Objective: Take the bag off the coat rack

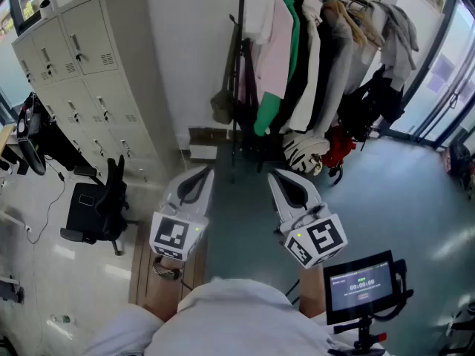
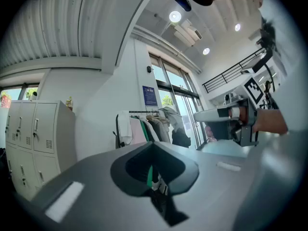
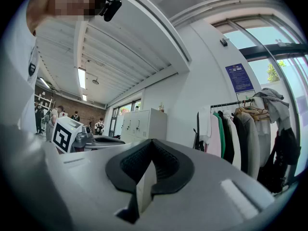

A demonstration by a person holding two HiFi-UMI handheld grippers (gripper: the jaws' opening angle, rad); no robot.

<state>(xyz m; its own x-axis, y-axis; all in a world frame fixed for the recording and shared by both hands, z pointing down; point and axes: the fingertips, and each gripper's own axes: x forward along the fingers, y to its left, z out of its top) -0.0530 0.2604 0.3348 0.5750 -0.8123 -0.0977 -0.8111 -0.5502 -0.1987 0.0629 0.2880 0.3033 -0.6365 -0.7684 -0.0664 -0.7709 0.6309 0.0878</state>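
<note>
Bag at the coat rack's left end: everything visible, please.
The bag is small, drab olive-brown, soft cloth by its look, slumped rather than stiff. It hangs at the left end of the coat rack, against the black upright, clear of the floor; its strap seems to run up that post, the hook point too small to tell. A pink garment hangs just to its right. The left claw and right claw are both shut, empty and well short of it.

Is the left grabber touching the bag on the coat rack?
Apart. The head view shows the left gripper held well short of the bag hanging at the coat rack's end, with a wide gap between them.
</note>
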